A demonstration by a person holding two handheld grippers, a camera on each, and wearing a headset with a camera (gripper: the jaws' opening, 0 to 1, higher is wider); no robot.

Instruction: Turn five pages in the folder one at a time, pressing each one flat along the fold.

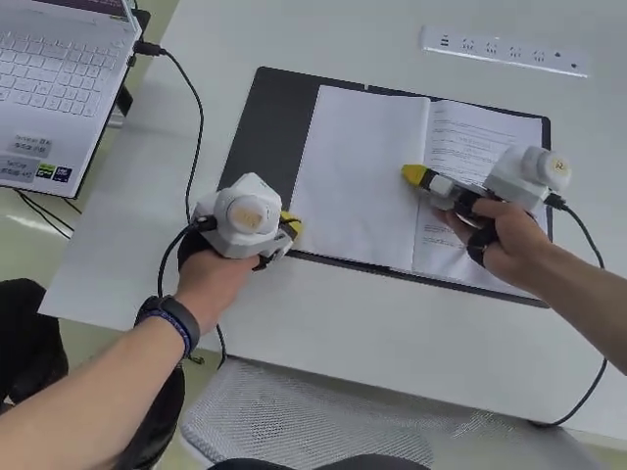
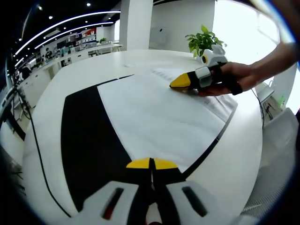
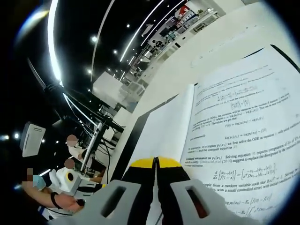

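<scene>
so, the folder (image 1: 269, 127) is found lying open on the white counter (image 1: 343, 323), its black cover spread flat. a turned page (image 1: 358, 166) is laid blank side up over the left half, and a printed page (image 1: 480, 137) is exposed on the right. the right tongs (image 1: 413, 175) are held with their yellow tips together and nothing clamped between them. they are laid at the fold (image 1: 426, 127), about midway down it, where the blank sheet meets the printed one. in the right gripper view the closed tips (image 3: 156, 162) are seen pointing along that seam. the left tongs (image 1: 291, 227) are likewise brought together and empty, parked at the near left edge of the folder; in the left gripper view (image 2: 151, 163) they are seen over the black cover, just beside the blank sheet's near edge. at least one page is judged to be turned, and its flattening along the fold is judged to be under way. how many of the five are done cannot be counted from the sheets as they lie, so the rest of this press and any remaining turns are taken as outstanding. the counter is smooth and pale, with a laptop (image 1: 54, 69) at its far left, a dark cable (image 1: 191, 108) trailed past the folder, and a power strip (image 1: 505, 51) set in beyond it. a mesh chair seat (image 1: 323, 421) is seen below the near edge. a potted plant (image 2: 202, 41), long white tables and strip lights are shown in a large bright room.
</scene>
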